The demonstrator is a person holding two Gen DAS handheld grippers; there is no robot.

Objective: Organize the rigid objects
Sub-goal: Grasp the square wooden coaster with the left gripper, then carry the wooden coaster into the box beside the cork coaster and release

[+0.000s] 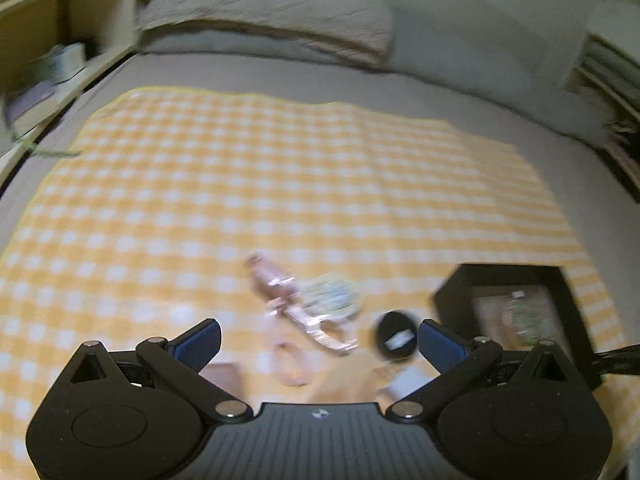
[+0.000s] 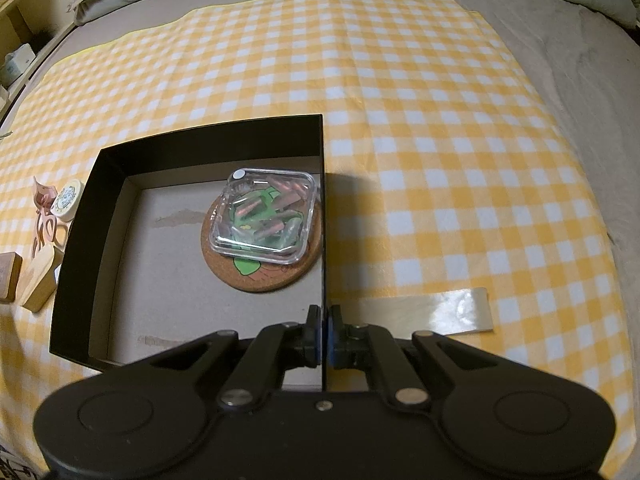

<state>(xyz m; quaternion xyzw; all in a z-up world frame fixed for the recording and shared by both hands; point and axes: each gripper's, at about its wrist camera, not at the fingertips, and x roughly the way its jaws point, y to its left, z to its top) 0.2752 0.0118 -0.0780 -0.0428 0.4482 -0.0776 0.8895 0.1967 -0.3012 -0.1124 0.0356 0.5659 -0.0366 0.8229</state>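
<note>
A black open box (image 2: pixel 208 136) sits on a yellow checked cloth (image 2: pixel 440 120). Inside it a clear square case (image 2: pixel 266 212) with small pink and green pieces rests on a round cork coaster (image 2: pixel 256 276). My right gripper (image 2: pixel 323 336) is shut on the box's right wall. In the blurred left wrist view, my left gripper (image 1: pixel 318 344) is open above the cloth, over pink scissors (image 1: pixel 304 312), a round patterned tin (image 1: pixel 332 294) and a small black round object (image 1: pixel 394 340). The box (image 1: pixel 508 308) lies to its right.
The cloth lies on a grey bed with pillows (image 1: pixel 272 8) at the far end. Wooden shelves (image 1: pixel 60 40) stand at left. Left of the box are wooden blocks (image 2: pixel 38 284), the tin (image 2: pixel 68 200) and scissors (image 2: pixel 44 220). A tape strip (image 2: pixel 432 312) lies right of the box.
</note>
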